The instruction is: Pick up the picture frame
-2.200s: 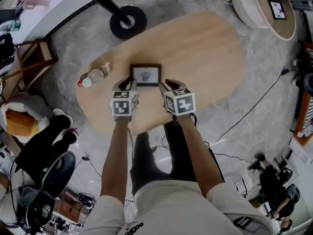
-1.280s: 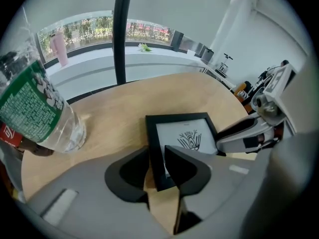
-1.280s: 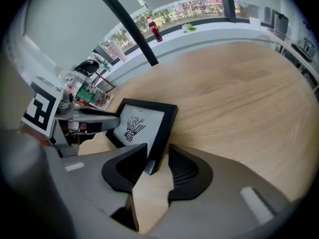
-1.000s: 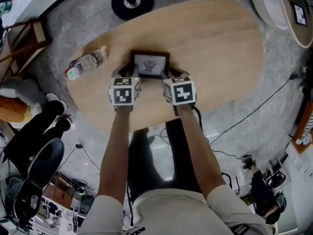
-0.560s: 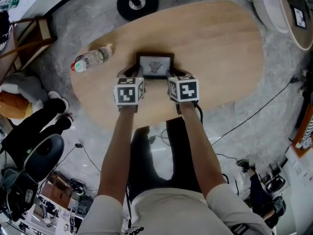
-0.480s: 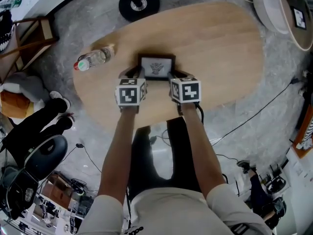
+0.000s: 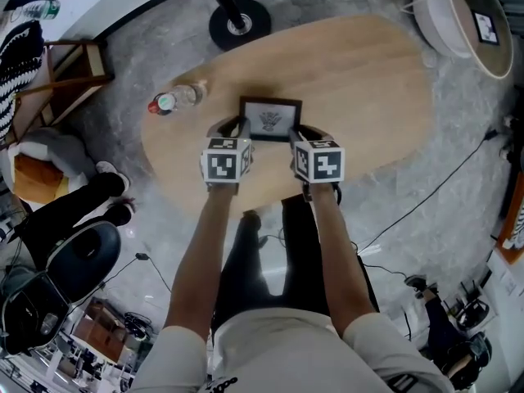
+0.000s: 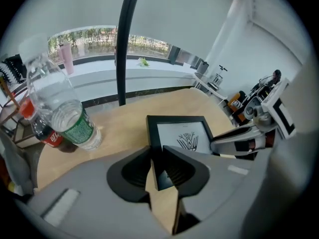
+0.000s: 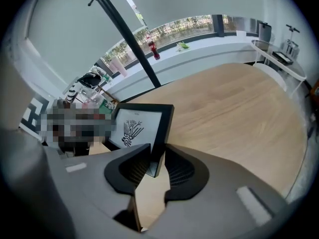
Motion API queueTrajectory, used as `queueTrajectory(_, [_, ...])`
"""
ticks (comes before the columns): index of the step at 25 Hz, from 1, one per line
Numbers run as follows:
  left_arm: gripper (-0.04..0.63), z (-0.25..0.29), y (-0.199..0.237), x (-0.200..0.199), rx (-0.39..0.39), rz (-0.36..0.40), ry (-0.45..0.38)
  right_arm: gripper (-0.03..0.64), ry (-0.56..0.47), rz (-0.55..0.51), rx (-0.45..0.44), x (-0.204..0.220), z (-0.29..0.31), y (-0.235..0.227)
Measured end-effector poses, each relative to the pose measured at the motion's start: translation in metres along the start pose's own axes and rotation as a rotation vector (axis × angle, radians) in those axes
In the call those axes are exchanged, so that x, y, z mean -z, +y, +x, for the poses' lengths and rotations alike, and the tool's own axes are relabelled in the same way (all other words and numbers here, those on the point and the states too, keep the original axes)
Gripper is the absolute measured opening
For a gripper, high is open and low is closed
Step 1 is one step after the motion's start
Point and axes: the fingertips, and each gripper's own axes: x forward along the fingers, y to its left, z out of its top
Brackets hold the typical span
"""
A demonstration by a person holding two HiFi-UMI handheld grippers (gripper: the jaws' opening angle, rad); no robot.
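Observation:
A small black picture frame [image 7: 270, 119] with a plant drawing on white hangs just above the oval wooden table [image 7: 368, 80]. My left gripper [image 7: 237, 129] is shut on its near left corner, and my right gripper [image 7: 301, 132] is shut on its near right corner. In the left gripper view the frame [image 8: 182, 133] runs out from between the jaws of the left gripper [image 8: 158, 159], with the right gripper's fingers [image 8: 239, 141] at its far side. The right gripper view has the frame [image 9: 137, 126] tilted, its edge pinched by the right gripper [image 9: 156, 161].
A clear plastic bottle [image 7: 176, 99] with a red cap lies on the table left of the frame, large in the left gripper view [image 8: 62, 118]. On the floor are a black stand base [image 7: 240, 24], a white round tub [image 7: 458, 19], a wooden rack [image 7: 70, 72] and a cable [image 7: 426, 187].
Both grippers have tightened on the frame's near corners and risen together, taking the frame up off the tabletop. The bottle has stayed where it lay.

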Motion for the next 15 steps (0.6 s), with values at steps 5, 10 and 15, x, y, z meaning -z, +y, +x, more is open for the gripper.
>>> queueTrajectory(5, [0.086,-0.041,-0.007,-0.015,0.020,0.022,-0.083,0.094,-0.065,0.002,0.002,-0.009,-0.037,0.022])
queueTrajectory(10, [0.087,-0.092,-0.011,-0.023,0.026,0.044,-0.165,0.091,-0.140,-0.002,0.010,-0.014,-0.076,0.053])
queueTrajectory(15, [0.086,-0.149,-0.013,-0.028,0.019,0.055,-0.251,0.091,-0.238,-0.054,-0.020,-0.016,-0.120,0.091])
